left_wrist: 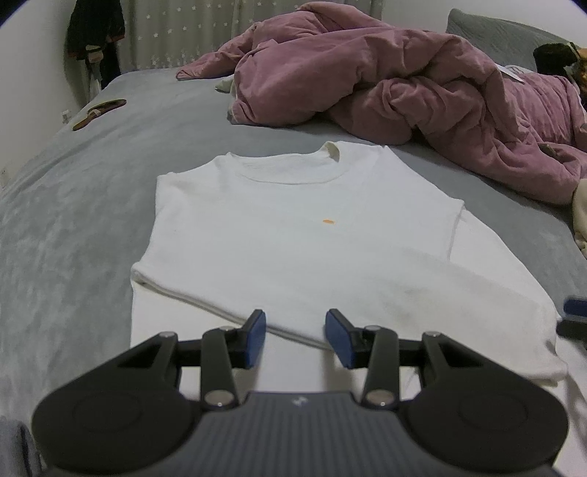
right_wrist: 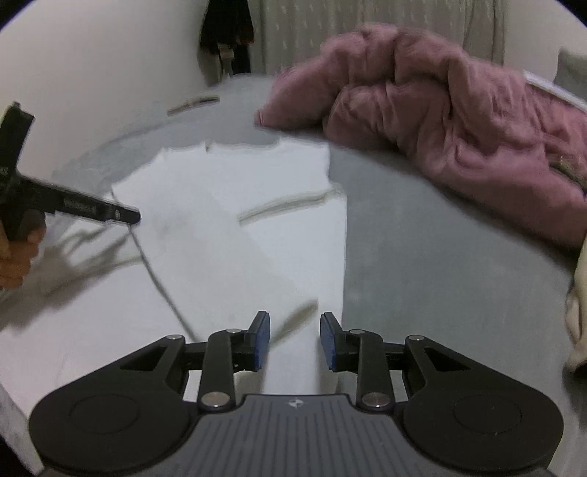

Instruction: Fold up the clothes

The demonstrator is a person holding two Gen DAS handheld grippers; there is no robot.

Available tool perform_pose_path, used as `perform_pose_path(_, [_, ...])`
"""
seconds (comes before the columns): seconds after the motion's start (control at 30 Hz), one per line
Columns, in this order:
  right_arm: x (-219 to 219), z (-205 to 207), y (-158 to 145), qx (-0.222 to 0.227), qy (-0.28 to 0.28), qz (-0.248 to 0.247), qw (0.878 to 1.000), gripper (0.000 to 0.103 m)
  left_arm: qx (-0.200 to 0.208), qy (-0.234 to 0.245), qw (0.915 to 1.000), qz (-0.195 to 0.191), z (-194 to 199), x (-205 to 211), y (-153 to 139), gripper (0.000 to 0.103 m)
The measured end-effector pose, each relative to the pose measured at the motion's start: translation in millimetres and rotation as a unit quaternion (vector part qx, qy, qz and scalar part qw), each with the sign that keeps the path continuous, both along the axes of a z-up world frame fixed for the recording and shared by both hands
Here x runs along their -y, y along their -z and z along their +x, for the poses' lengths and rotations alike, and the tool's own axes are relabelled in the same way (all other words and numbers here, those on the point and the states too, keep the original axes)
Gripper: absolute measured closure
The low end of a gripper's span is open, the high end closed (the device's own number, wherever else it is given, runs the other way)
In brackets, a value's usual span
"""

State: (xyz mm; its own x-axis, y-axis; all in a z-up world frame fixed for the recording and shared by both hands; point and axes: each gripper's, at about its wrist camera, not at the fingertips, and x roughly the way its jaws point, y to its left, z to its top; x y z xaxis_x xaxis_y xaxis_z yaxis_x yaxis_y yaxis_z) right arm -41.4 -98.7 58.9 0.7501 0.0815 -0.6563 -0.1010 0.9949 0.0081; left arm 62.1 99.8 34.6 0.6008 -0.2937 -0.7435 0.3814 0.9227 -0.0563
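Note:
A white T-shirt lies flat on the grey bed, collar at the far end, with a small orange spot on the chest. One sleeve is folded diagonally across the lower body. My left gripper hovers open over that fold's hem edge, nothing between its pads. In the right wrist view the T-shirt looks blurred. My right gripper stands open above its right side edge, with cloth below the jaws but not pinched. The left gripper shows at the left, held by a hand.
A crumpled pink quilt fills the far right of the grey bed sheet. A brown slipper-like object lies near the left edge by the wall. Dark clothes hang in the corner. Cream cloth sits at the right.

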Motion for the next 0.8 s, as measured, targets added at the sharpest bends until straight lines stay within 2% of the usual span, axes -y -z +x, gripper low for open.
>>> perform_pose_path(0.1, [-5, 6, -2, 0.021, -0.013, 0.002, 1.000, 0.074, 0.002, 0.009, 1.0000, 0.001, -4, 4, 0, 0.065])
perform_pose_path(0.37, [-15, 22, 15, -0.013, -0.022, -0.007, 1.000, 0.073, -0.005, 0.006, 1.0000, 0.005, -6, 6, 2, 0.064])
perform_pose_path(0.67, [-10, 14, 16, -0.016, -0.001, -0.027, 0.999, 0.072, -0.009, -0.001, 0.9999, 0.010, -6, 6, 3, 0.064])
perform_pose_path(0.8, [-13, 3, 11, 0.008, 0.002, -0.023, 1.000, 0.072, -0.009, -0.006, 0.9998, 0.014, -7, 6, 3, 0.064])
